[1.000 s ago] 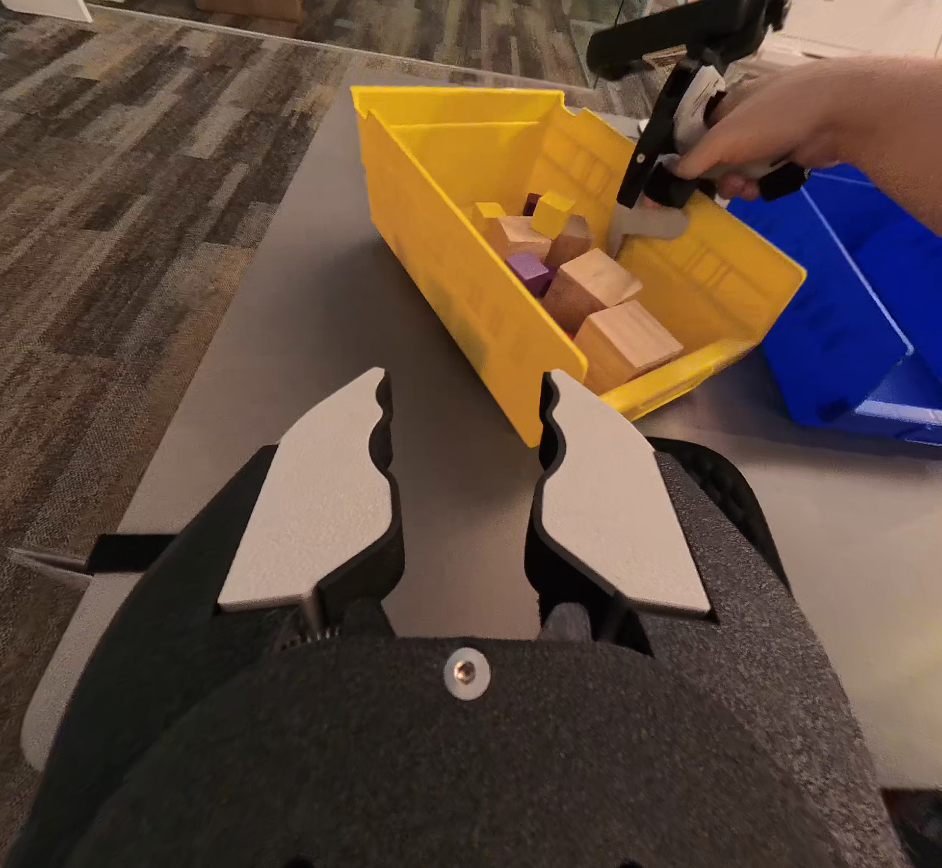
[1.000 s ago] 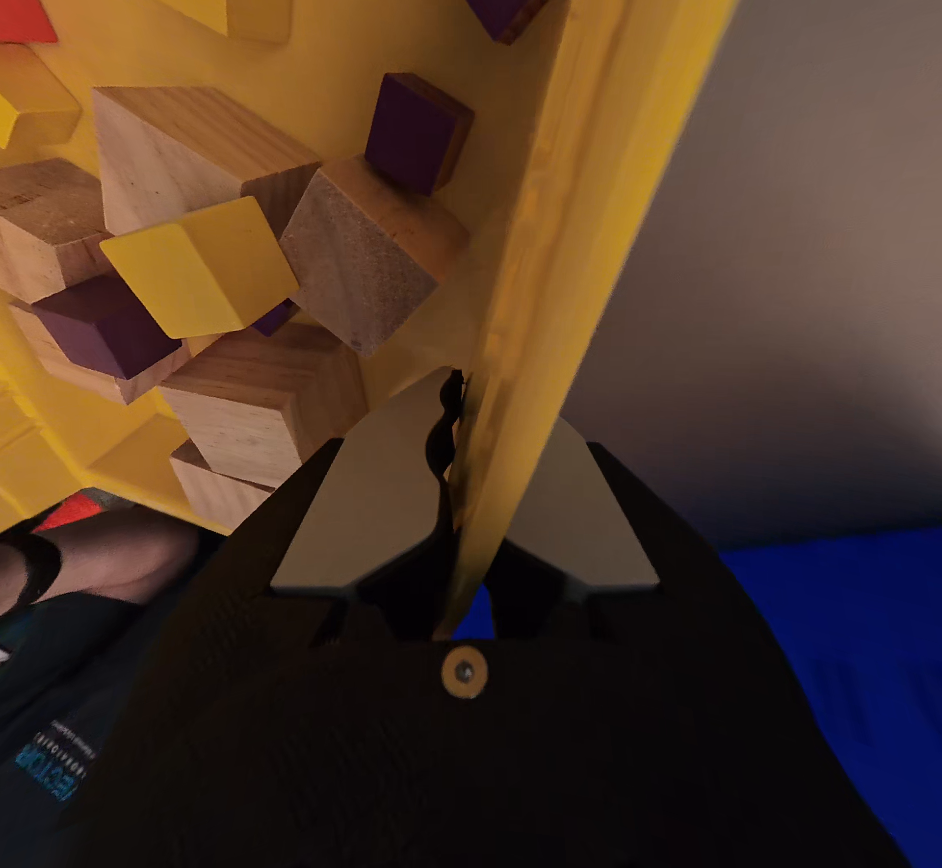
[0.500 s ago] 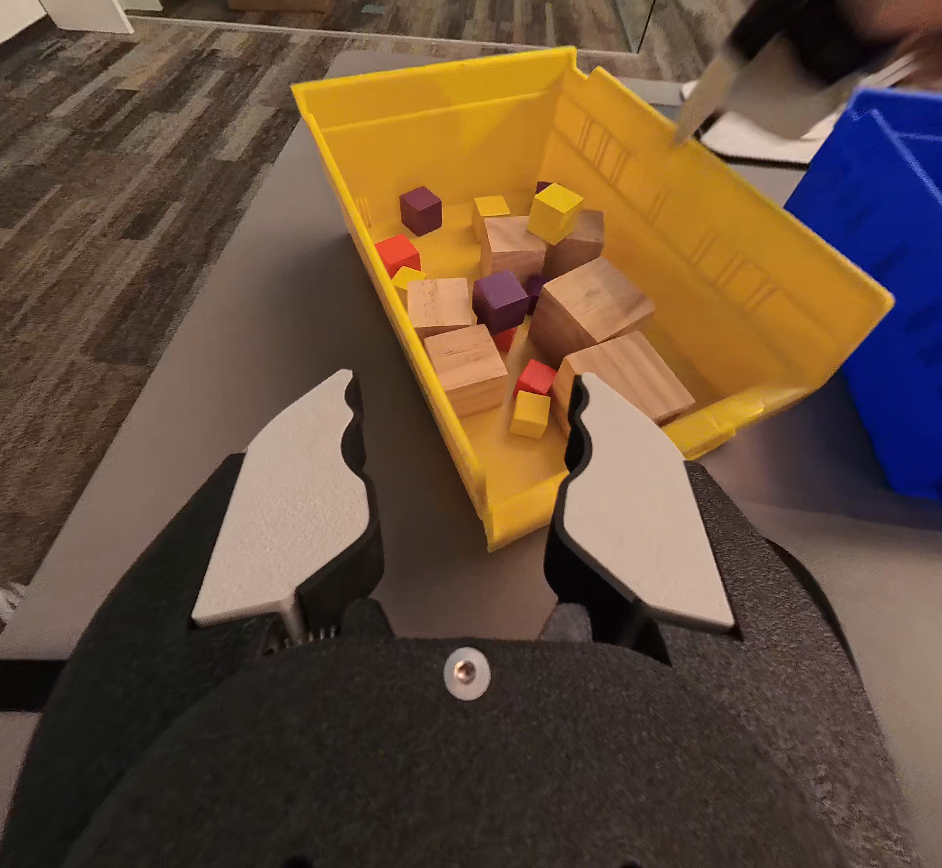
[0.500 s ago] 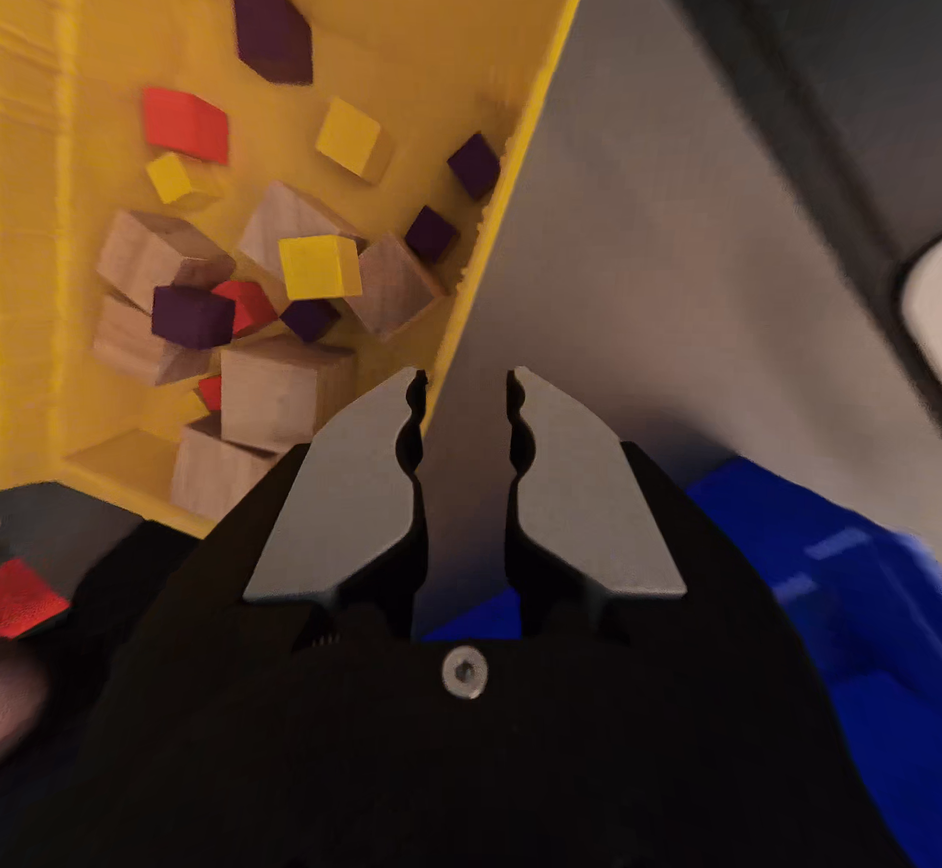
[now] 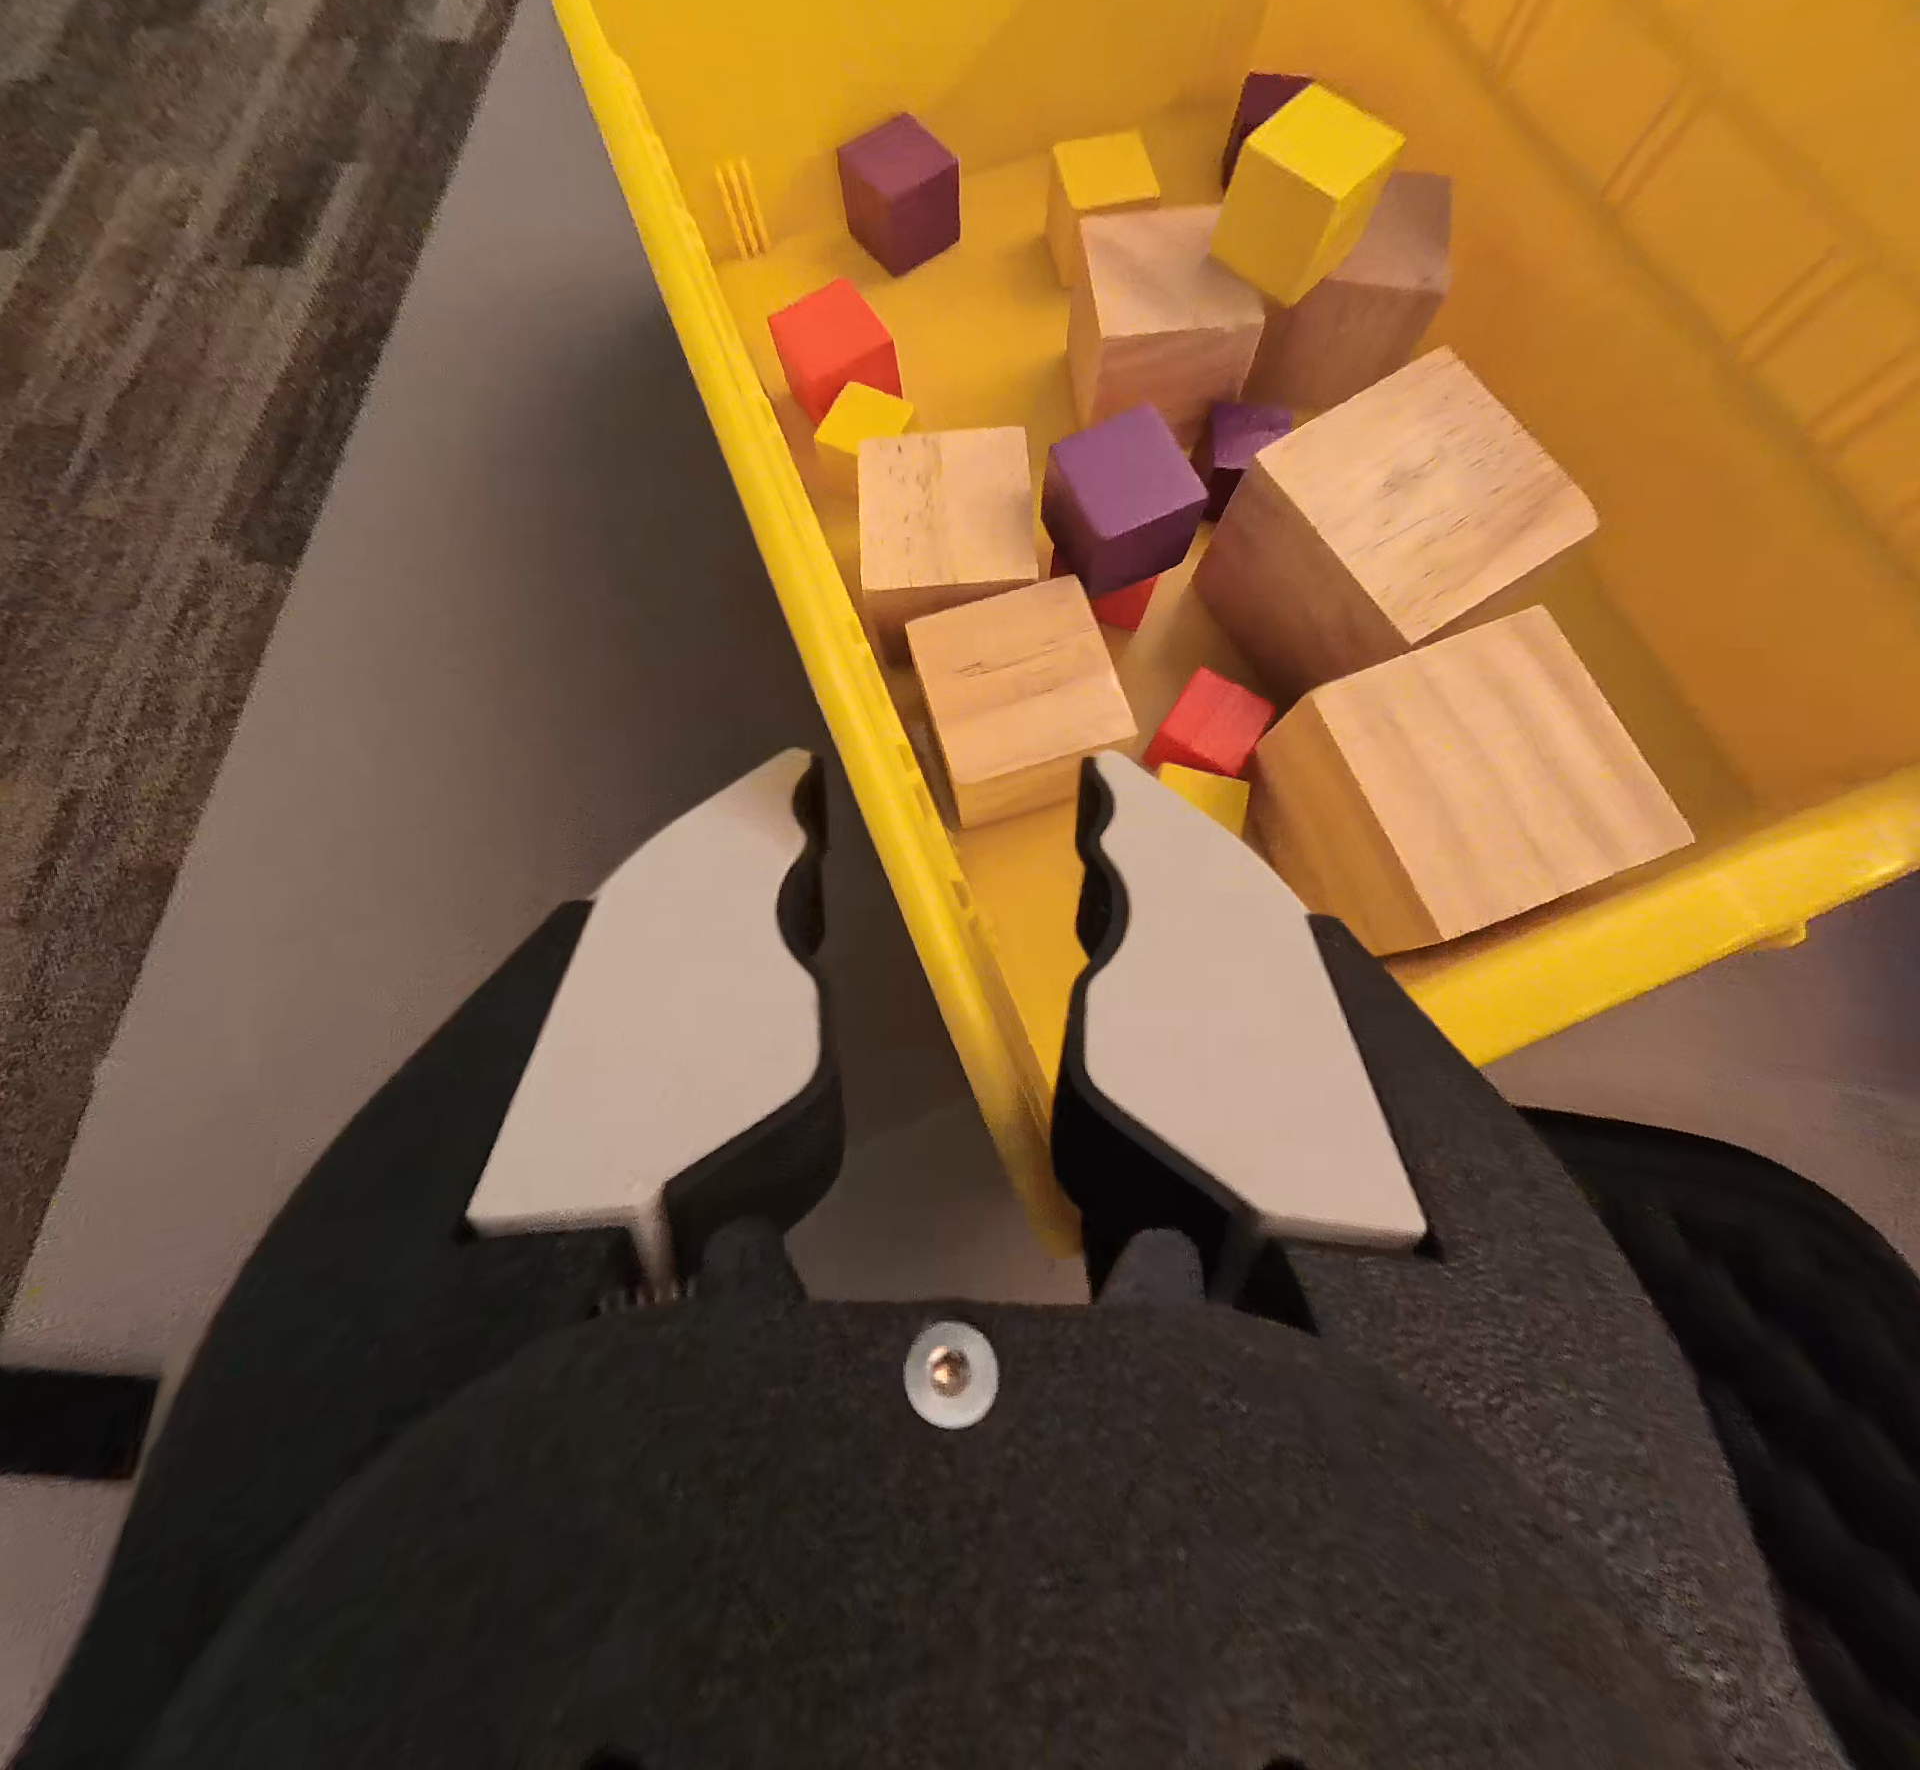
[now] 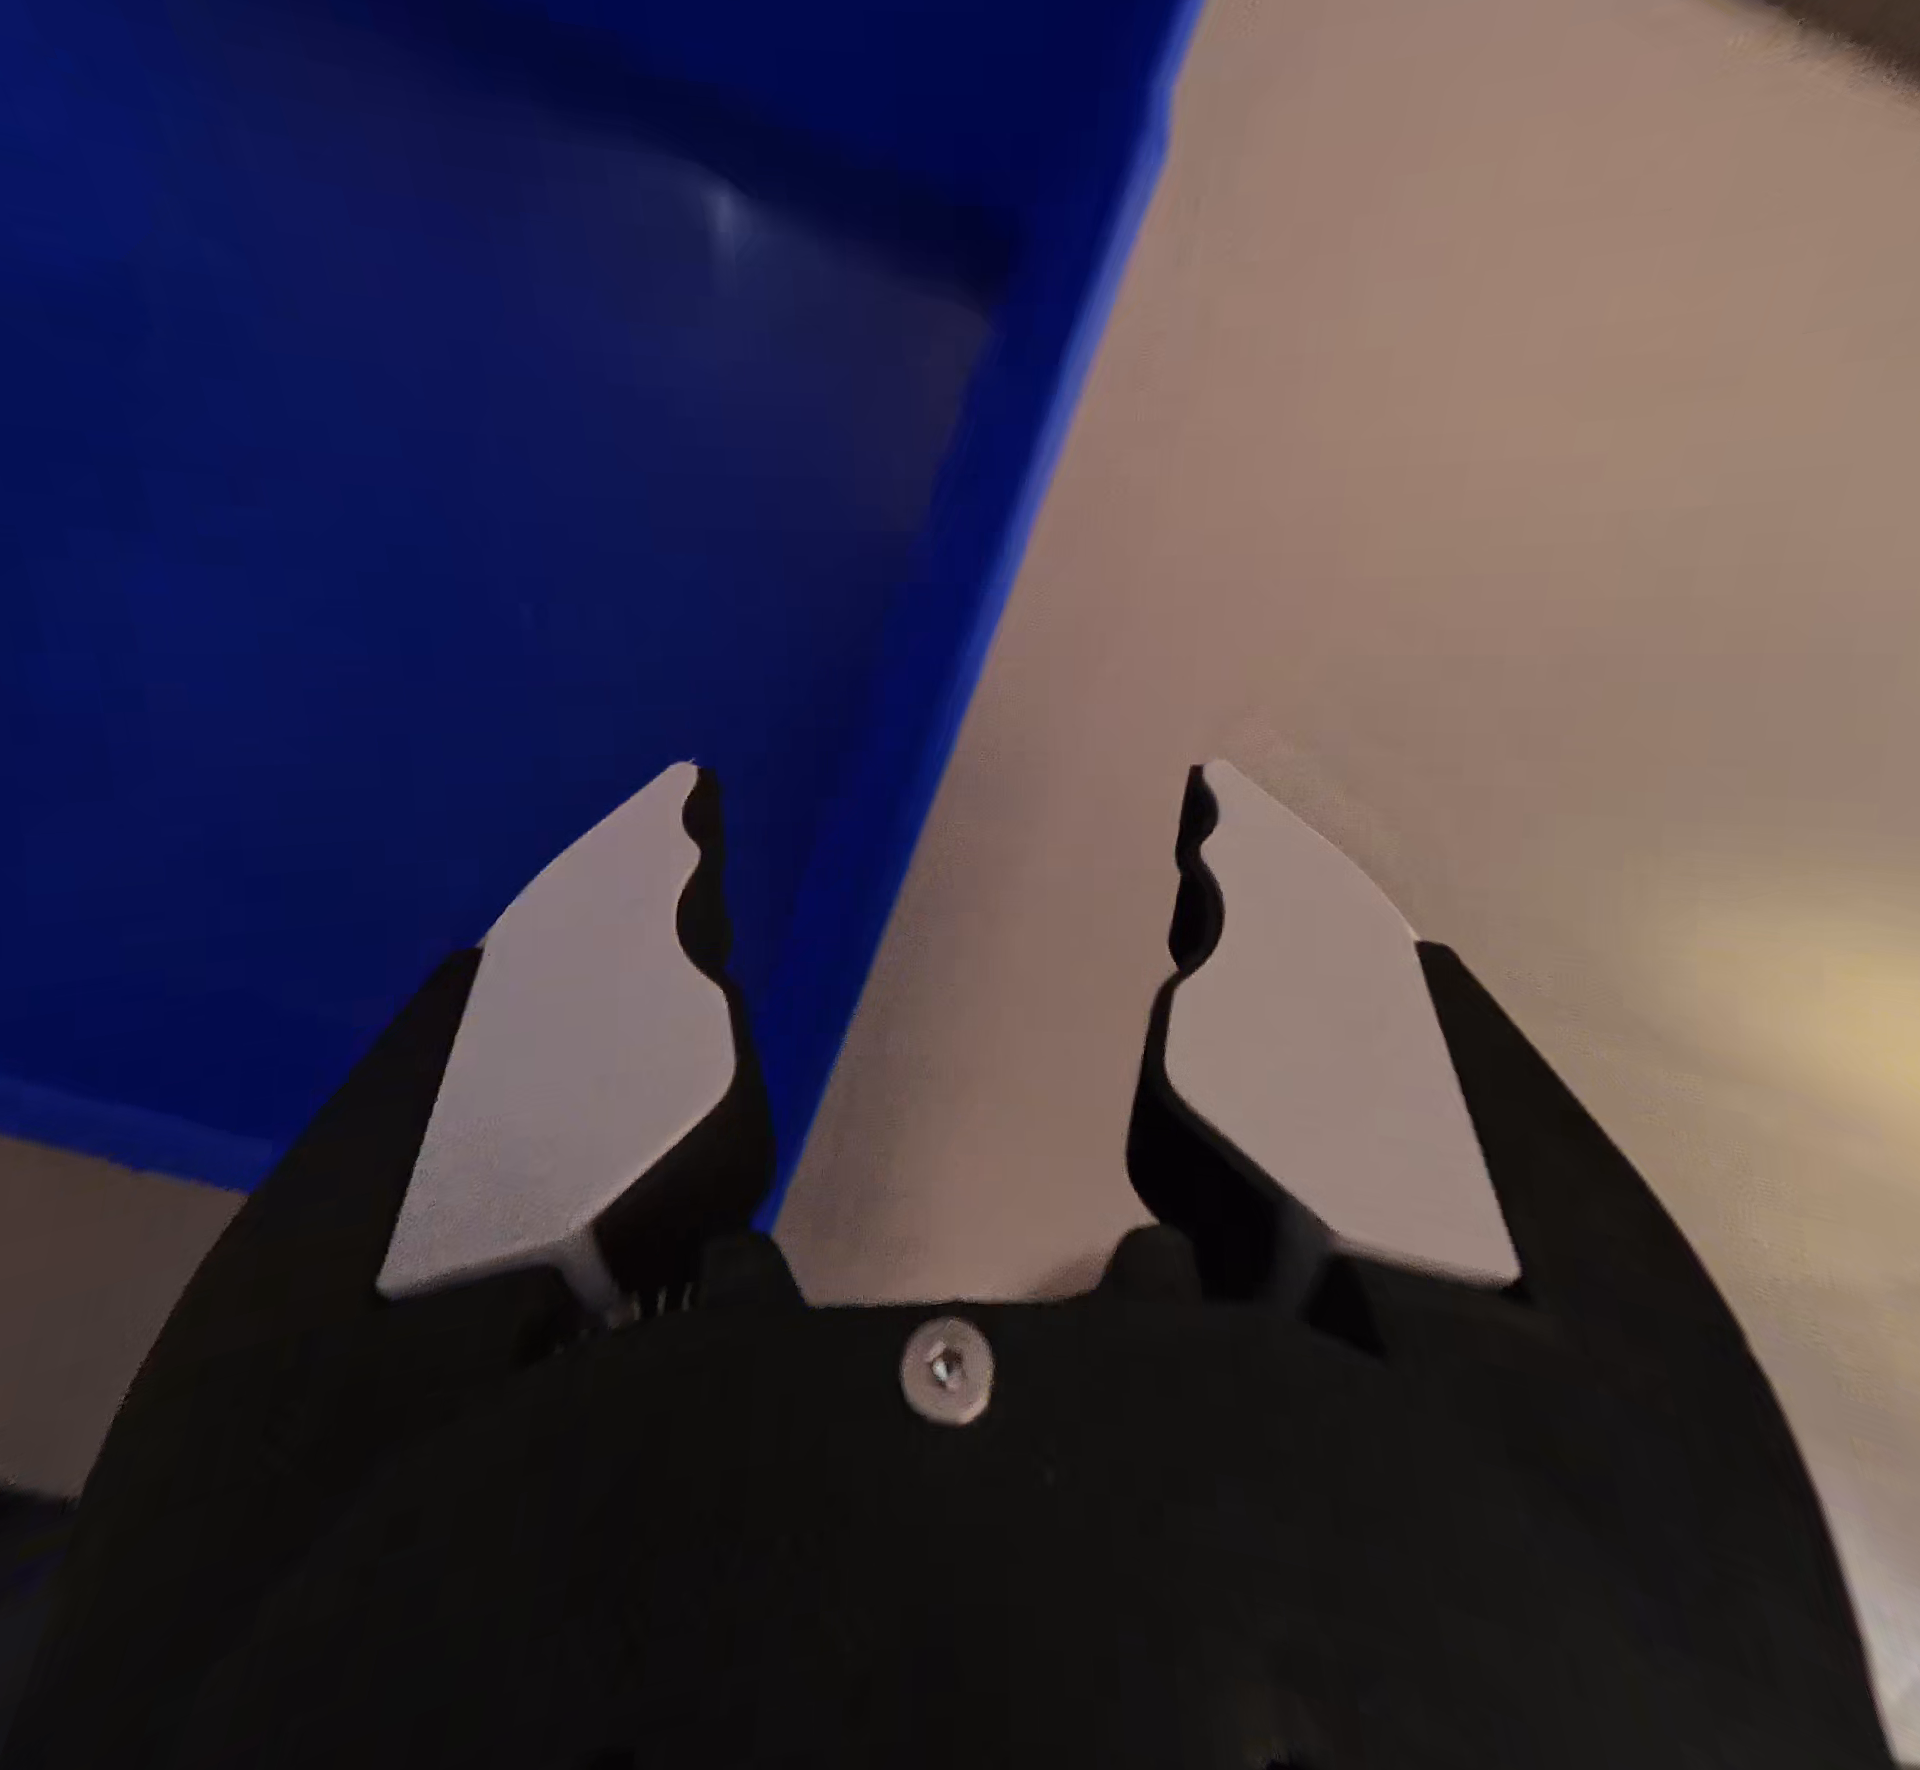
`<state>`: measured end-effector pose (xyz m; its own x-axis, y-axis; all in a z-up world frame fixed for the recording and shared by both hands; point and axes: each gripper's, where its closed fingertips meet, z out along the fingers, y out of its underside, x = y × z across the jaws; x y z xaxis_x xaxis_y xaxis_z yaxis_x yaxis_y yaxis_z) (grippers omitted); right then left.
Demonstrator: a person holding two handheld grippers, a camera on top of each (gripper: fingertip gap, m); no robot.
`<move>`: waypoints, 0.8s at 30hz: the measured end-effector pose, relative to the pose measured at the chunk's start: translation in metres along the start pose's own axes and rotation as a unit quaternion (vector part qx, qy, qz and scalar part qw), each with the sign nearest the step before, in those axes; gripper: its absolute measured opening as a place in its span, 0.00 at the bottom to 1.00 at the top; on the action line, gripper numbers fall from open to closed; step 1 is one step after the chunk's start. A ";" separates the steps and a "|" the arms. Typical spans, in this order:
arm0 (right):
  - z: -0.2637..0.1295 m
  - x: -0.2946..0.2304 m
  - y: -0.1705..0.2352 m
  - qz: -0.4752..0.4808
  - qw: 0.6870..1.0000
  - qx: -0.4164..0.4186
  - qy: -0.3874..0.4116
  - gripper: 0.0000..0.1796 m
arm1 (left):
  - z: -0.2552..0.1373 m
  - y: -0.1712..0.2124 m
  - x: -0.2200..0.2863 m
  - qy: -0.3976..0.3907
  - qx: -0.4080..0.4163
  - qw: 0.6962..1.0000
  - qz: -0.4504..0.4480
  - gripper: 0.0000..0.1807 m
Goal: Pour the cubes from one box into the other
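Note:
In the left wrist view a yellow box [image 5: 935, 6] holds several wooden, purple, red and yellow cubes [image 5: 1392, 515]. My left gripper [image 5: 945, 775] is open, and its fingers straddle the box's near left wall [image 5: 914, 879] without closing on it. In the right wrist view my right gripper [image 6: 945, 775] is open wide and empty above the right wall of the blue box [image 6: 468, 473]. The blue box's inside looks empty where it shows.
Both boxes stand on a grey table [image 5: 468, 681]. The table's left edge drops to patterned carpet [image 5: 156, 214]. Bare table [image 6: 1455, 473] lies to the right of the blue box.
My right gripper let go of the yellow box's wall, opened wide and moved over to the blue box. My left gripper advanced until its fingers straddle the yellow box's near wall.

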<state>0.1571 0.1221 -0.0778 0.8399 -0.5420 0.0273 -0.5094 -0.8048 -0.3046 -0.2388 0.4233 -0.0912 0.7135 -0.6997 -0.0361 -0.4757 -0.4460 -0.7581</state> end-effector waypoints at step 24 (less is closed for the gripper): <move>0.028 0.090 0.060 0.061 0.983 -0.126 -0.117 0.03 | 0.043 -0.031 0.049 0.089 -0.032 0.987 0.133 0.06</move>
<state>0.2069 0.0319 -0.1203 0.7748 -0.5911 -0.2242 -0.6143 -0.7877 -0.0458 -0.1672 0.4269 -0.0980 0.4603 -0.8812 -0.1078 -0.6692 -0.2646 -0.6944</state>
